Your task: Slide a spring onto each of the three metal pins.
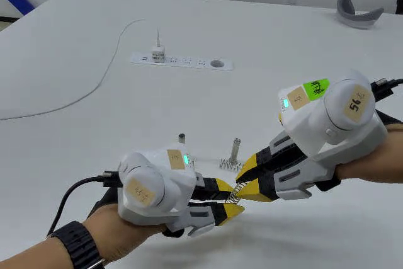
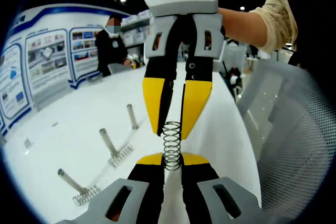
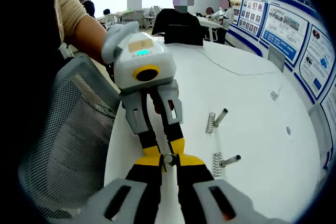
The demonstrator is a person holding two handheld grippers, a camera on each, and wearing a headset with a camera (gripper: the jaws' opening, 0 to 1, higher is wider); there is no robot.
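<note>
At the left of the left gripper view, two slim metal pins are standing on the white worktable (image 2: pixel 73 124). Each one is already wearing a small coiled steel spring around its foot: the near pin (image 2: pixel 70 180) with its seated spring (image 2: pixel 86 195), and the middle pin (image 2: pixel 108 142) with its own spring (image 2: pixel 121 153). A little to the right and farther away, the third pin (image 2: pixel 132 115) is standing bare, so I am judging that only this one is not yet served.

In the centre, up in the air and well apart from the third pin, the last spring (image 2: pixel 171 144) is being held at both ends. The left gripper (image 2: pixel 172 160) is clamping the lower end between its yellow tips. The right gripper (image 2: pixel 172 128), showing at the top of this view, is holding its yellow jaws almost together on the upper end, and they seem to be pinching it as well.

The double grip is looking like the weak point. If one hand is pulling while the other is not letting go, the thin coil may be stretching or bending. If both are loosening together, it may be jumping away and rolling over the smooth table. Because the spring is being held only by an end, it may also be tilting in the jaws, so that its opening is missing the pin top. The wide jaws may then be knocking the two loaded pins nearby.
</note>
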